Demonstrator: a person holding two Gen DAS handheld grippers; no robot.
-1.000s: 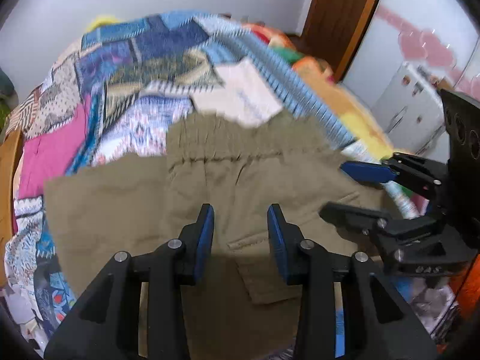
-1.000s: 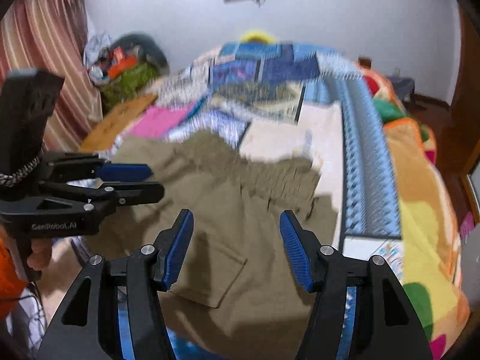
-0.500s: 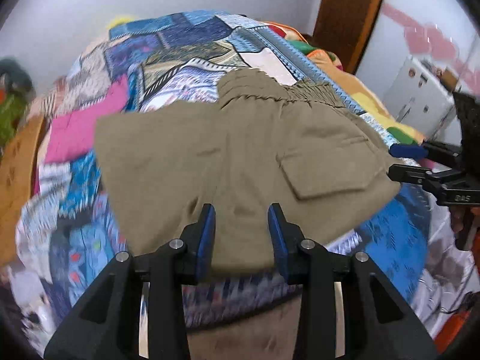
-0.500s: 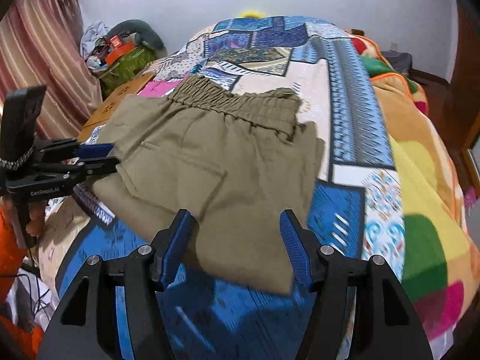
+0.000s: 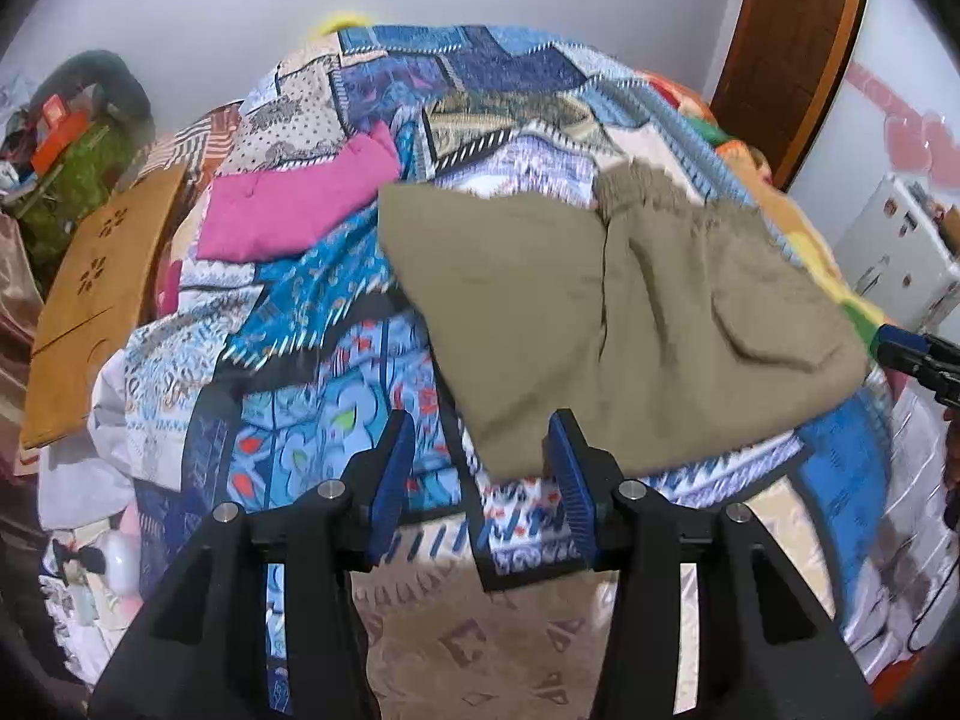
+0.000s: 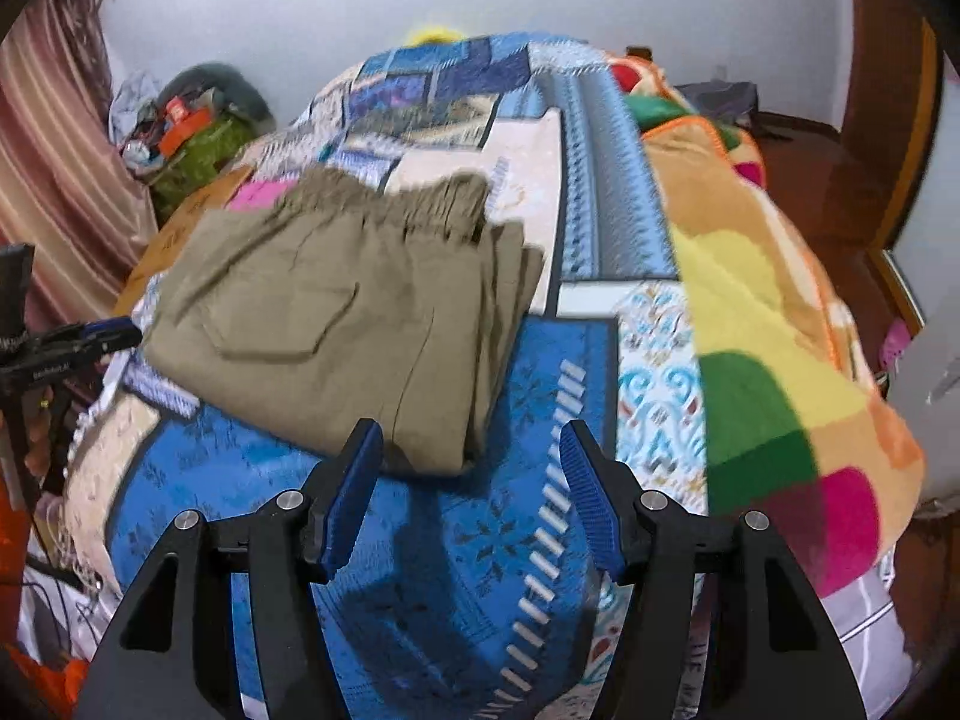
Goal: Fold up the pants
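One pair of olive pants is lying folded on the patchwork quilt, near the foot of the bed, its gathered waistband pointing toward the far wall and its patch pocket facing up. From the right wrist view several stacked layers are showing along the bundle's right edge, so the folding is looking largely done, though I am only judging that from how it lies. The bundle's long axis is running from the near edge of the bed away toward the wall. The left gripper is hanging in front of the bundle's near left corner, its blue pads apart with nothing pressed between them; its jaws have just been opening, and the cloth is showing past them rather than in them. The right gripper is hovering in front of the near right corner, jaws standing wide and empty, the fold edge just beyond its left pad. Both hands are sitting at the near short end, one toward each corner, and neither is looking clearly closer. Any further fold or tidy would probably be reaching forward along that axis. Around the bed, a wooden board is leaning at the left, and a brown door is standing off to the right.
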